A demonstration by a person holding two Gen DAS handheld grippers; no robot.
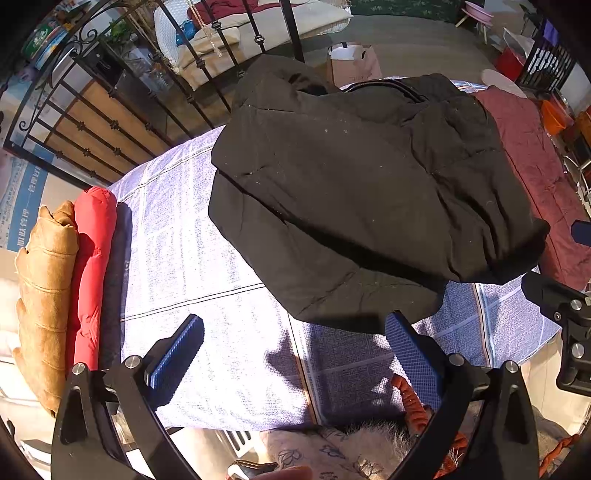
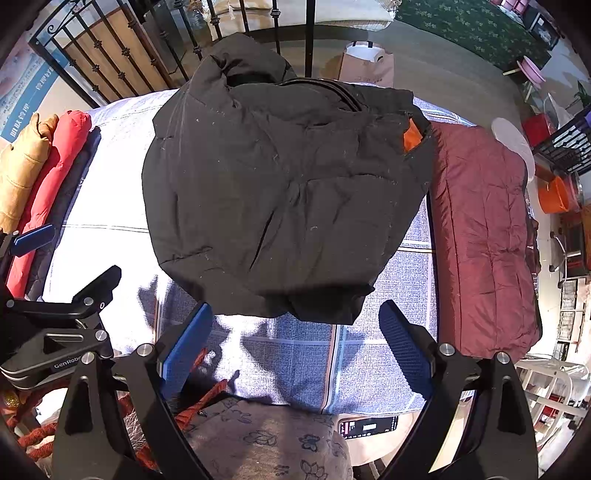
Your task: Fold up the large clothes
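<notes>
With the black padded jacket (image 2: 284, 192) lying folded on the blue-patterned table (image 2: 369, 369), the left tool (image 1: 295, 354) and right tool (image 2: 295, 343) are hovering wide and empty near its hem, apparently awaiting the next regrasp.

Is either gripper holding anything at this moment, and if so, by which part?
Nothing is held. The left gripper and right gripper are both open, short of the black jacket lying on the table.

A lived-in home — wrought-iron railing (image 1: 110, 125) on the far left, green patterned carpet (image 2: 469, 26) beyond, folded coats (image 1: 70, 280) stacked on a cloth-covered table (image 1: 207, 266).
</notes>
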